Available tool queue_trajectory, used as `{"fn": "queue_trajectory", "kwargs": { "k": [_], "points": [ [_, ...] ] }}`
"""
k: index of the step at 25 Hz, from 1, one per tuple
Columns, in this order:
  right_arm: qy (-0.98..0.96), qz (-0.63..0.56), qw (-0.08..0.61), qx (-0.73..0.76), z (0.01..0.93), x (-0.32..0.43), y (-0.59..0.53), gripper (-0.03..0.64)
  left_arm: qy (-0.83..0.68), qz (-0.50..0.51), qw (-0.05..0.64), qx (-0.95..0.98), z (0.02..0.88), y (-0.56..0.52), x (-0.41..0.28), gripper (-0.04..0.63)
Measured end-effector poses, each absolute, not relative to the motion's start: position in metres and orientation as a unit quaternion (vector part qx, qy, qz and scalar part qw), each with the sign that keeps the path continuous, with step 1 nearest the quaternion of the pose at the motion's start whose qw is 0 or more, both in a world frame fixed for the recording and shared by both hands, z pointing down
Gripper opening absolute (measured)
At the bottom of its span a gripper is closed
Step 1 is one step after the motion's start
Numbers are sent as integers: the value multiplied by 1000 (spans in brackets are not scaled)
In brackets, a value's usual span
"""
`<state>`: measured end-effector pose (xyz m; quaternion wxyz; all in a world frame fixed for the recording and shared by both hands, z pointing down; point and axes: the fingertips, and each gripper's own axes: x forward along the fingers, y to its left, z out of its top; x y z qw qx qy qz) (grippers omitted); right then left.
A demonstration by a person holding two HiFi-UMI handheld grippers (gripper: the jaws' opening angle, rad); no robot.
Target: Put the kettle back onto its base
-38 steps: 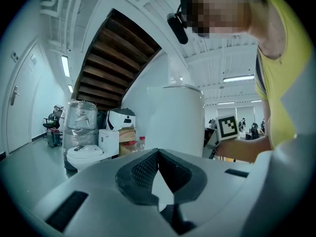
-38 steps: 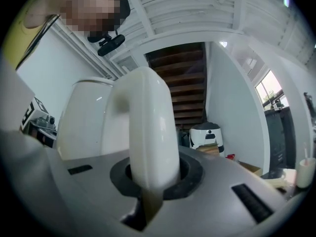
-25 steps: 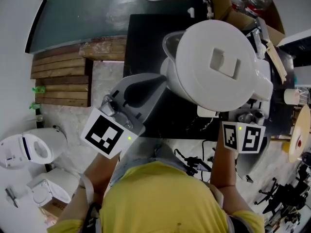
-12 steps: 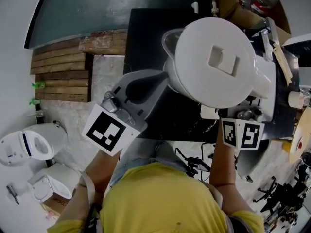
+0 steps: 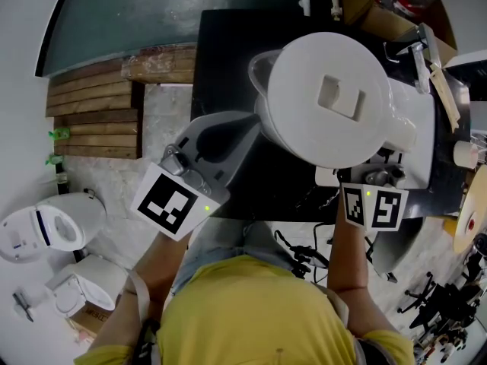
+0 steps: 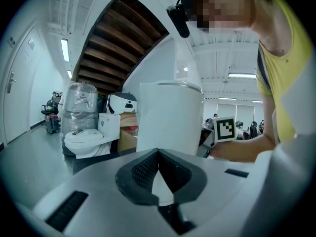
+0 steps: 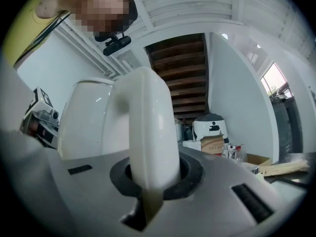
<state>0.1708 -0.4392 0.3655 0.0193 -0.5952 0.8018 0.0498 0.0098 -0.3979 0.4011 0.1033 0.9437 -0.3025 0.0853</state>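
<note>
The white kettle [image 5: 327, 97] hangs over the black table [image 5: 228, 59], lid up and spout toward the far left. My right gripper [image 5: 383, 176] is shut on its curved handle [image 7: 148, 132], which fills the jaws in the right gripper view. My left gripper [image 5: 255, 125] is shut with nothing between its fingertips, and its tip rests against the kettle's left wall [image 6: 170, 117]. A white edge [image 5: 328, 176] peeks out below the kettle; I cannot tell whether it is the base, since the kettle hides whatever lies under it.
Wooden planks [image 5: 95, 120] lie left of the table. White toilets [image 5: 46, 230] stand on the floor at the lower left. A cardboard box [image 5: 365, 14] and clutter crowd the table's far right. Cables [image 5: 304, 253] hang at the near edge.
The kettle has sunk a little toward the table, with both grippers going down alongside it. The grip on the handle is unchanged.
</note>
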Motion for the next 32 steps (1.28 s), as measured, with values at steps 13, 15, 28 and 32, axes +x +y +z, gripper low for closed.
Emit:
{"fn": "queue_trajectory", "kwargs": {
  "k": [13, 15, 28, 32],
  "points": [
    [794, 59, 14, -606, 374, 174, -439, 31, -300, 77, 140, 941, 418, -385, 5, 11],
    [793, 61, 10, -606, 374, 173, -439, 31, -302, 77, 143, 939, 418, -381, 2, 11],
    [778, 53, -1, -626, 372, 179, -441, 126, -322, 83, 147, 932, 418, -356, -13, 11],
    [754, 45, -25, -655, 375, 186, -442, 185, -322, 80, 148, 932, 417, -351, -12, 11]
  ]
}}
